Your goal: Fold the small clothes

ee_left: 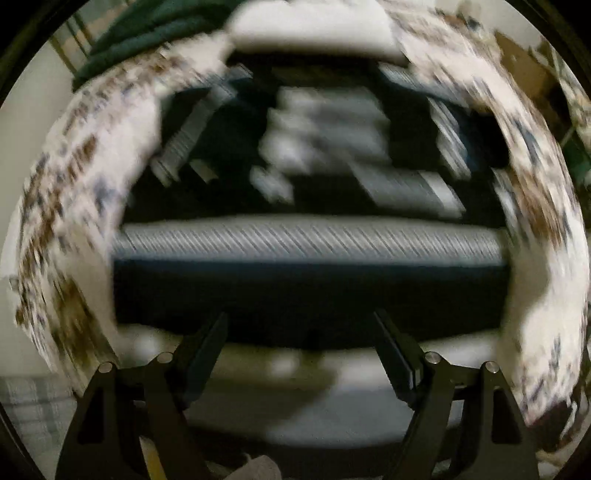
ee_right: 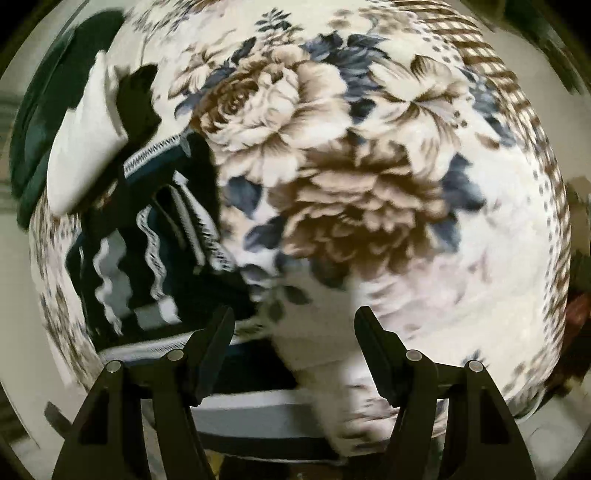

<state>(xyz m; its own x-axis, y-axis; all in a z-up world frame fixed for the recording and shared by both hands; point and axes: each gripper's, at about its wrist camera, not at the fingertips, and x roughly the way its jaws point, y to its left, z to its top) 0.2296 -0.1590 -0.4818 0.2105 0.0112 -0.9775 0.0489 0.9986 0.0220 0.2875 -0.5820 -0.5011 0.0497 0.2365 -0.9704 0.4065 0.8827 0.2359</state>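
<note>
Overhead, both claws agape, empty.

One floral cloth (ee_right: 332, 177), one dark striped garment (ee_right: 155, 236) — one white folded piece (ee_right: 85, 147).

View badly smeared. Left gripper (ee_left: 301, 325) points down, jaws wide apart, nothing between them. Below it: dark garment (ee_left: 310, 291) with pale striped bands, lying on a floral cloth (ee_left: 85, 155) in cream, brown and blue. Green fabric (ee_left: 144, 29) at upper left. White folded piece (ee_left: 314, 29) at top edge.
</note>
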